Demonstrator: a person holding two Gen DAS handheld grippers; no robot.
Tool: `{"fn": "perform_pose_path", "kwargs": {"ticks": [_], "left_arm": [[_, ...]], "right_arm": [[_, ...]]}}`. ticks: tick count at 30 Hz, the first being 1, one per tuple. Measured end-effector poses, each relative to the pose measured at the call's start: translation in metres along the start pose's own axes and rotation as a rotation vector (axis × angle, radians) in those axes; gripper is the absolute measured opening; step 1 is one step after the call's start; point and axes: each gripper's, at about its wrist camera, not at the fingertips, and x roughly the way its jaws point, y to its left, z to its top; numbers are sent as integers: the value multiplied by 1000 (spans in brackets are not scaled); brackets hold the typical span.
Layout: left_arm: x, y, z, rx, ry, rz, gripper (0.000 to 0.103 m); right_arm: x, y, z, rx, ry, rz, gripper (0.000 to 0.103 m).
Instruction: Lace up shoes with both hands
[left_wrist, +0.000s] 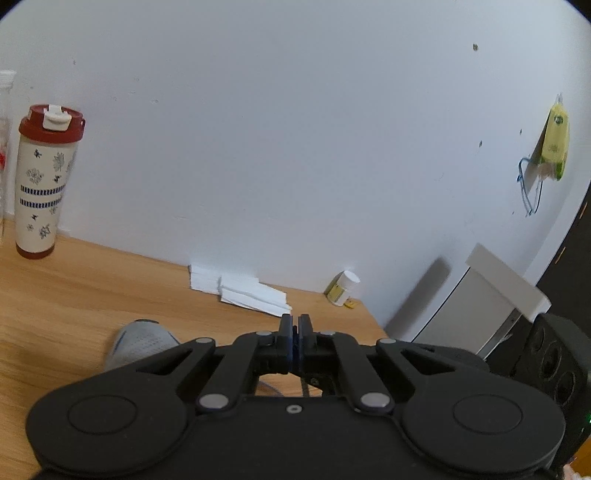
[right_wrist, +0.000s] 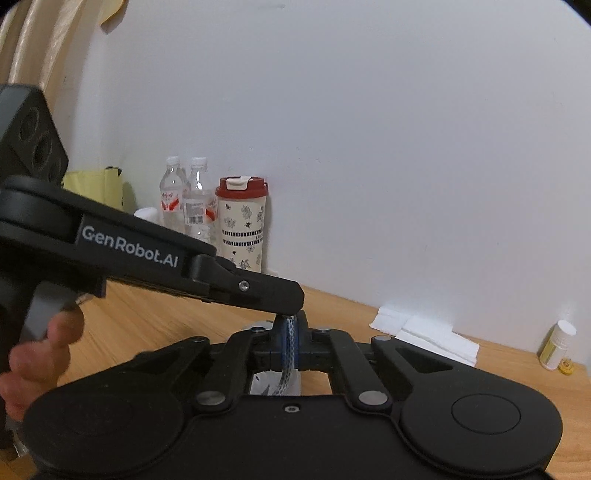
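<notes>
While we look at the lower middle of both frames, our right gripper pinches the blue-white lace; our left gripper is pressed together, the grey shoe at its left.

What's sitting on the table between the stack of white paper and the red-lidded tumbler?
Nothing: in the right wrist view, only bare wooden table runs along the wall between the white paper and the tumbler.

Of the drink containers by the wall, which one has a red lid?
The floral-patterned tumbler, rightmost of the three; both clear plastic bottles beside it have white caps.
</notes>
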Motion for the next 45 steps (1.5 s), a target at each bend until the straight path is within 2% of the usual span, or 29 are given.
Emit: {"fn": "perform_pose_path", "kwargs": {"ticks": [3,6,8,13,17,19,22,26,27,29,31,36,39,45], "left_arm": [[-1,0,-1,32,2,7,3],[-6,1,-2,68,-15,29,3],[-11,4,-3,89,-17,55,7],[-23,18,-3,98,-14,106,15],[-26,27,-4,105,4,154,15],[-26,32,-5,101,13,175,15],[-29,39,-5,97,2,162,15],[-29,43,-3,61,-19,113,16],[-30,43,-3,48,-45,106,16],[-33,41,-3,49,-109,119,29],[-34,38,-4,59,-145,118,34],[-25,42,-3,10,-119,87,33],[-24,44,-7,-8,-140,94,32],[-16,51,-12,-60,-97,36,18]], "right_arm": [[10,6,-9,-85,17,-10,2],[43,18,-19,-208,54,-41,2],[47,11,-24,-262,75,-64,2],[61,-18,-37,-425,154,-206,2],[72,-30,-39,-546,160,-297,2],[74,-32,-32,-567,151,-313,2],[70,-26,-16,-575,102,-256,2],[68,11,-11,-613,40,-161,2],[69,20,-12,-626,35,-142,2],[72,34,-10,-647,33,-110,2],[77,46,-11,-661,37,-85,2],[82,63,-11,-655,39,-39,2],[81,67,-10,-646,44,-27,2],[86,69,-9,-624,59,-28,2]]}}
